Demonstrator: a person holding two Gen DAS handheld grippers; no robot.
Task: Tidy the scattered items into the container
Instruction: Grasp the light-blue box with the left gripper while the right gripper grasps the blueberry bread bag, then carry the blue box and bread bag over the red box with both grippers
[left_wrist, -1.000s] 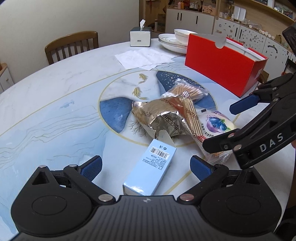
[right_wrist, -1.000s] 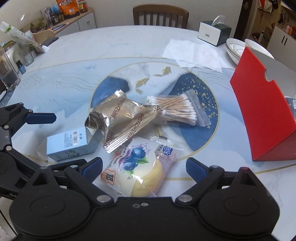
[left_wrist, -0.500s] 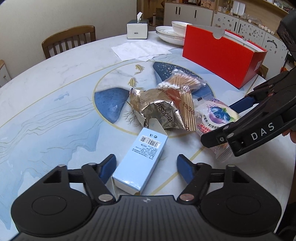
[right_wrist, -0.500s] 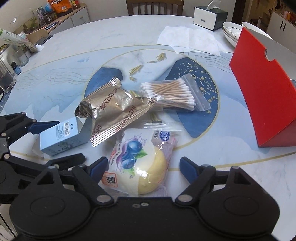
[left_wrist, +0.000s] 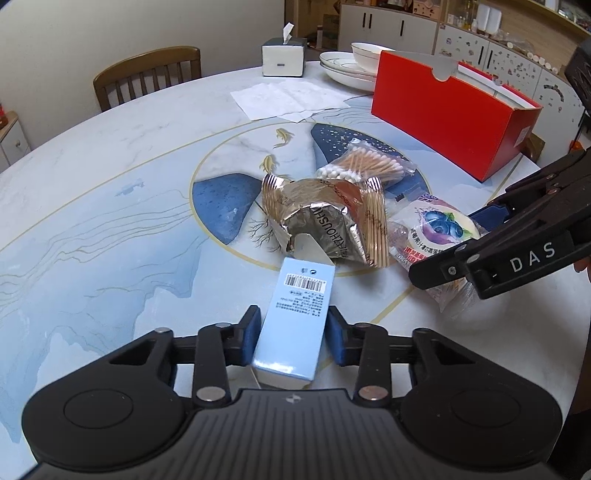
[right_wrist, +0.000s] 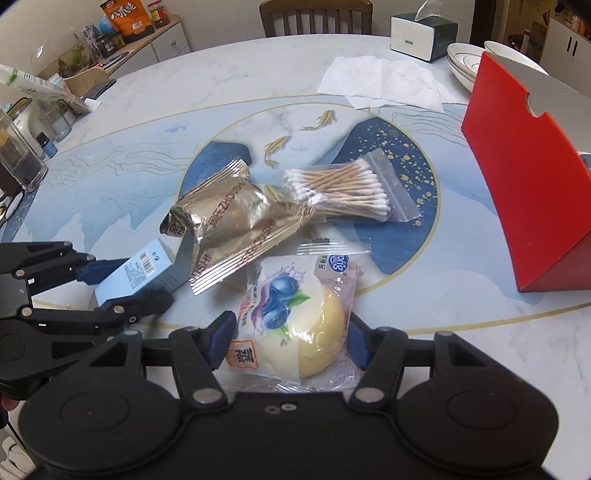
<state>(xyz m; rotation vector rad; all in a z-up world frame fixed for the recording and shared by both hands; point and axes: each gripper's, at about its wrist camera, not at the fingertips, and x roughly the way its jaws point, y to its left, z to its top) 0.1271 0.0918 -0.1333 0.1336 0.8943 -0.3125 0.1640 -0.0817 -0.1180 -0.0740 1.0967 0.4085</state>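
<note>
My left gripper (left_wrist: 293, 330) clamps the blue box (left_wrist: 297, 317). My right gripper (right_wrist: 291, 341), jaws just closing, presses the bun packet (right_wrist: 295, 314); red container (right_wrist: 532, 199) at 2 o'clock.

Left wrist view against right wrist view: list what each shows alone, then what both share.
Left wrist only: the right gripper seen from the side, and white cabinets behind the table.
Right wrist only: the left gripper shut on the blue box, plus a glass jar and orange snack bag.
Both: foil packet, cotton swabs, blueberry bun, red container, tissue box.
</note>
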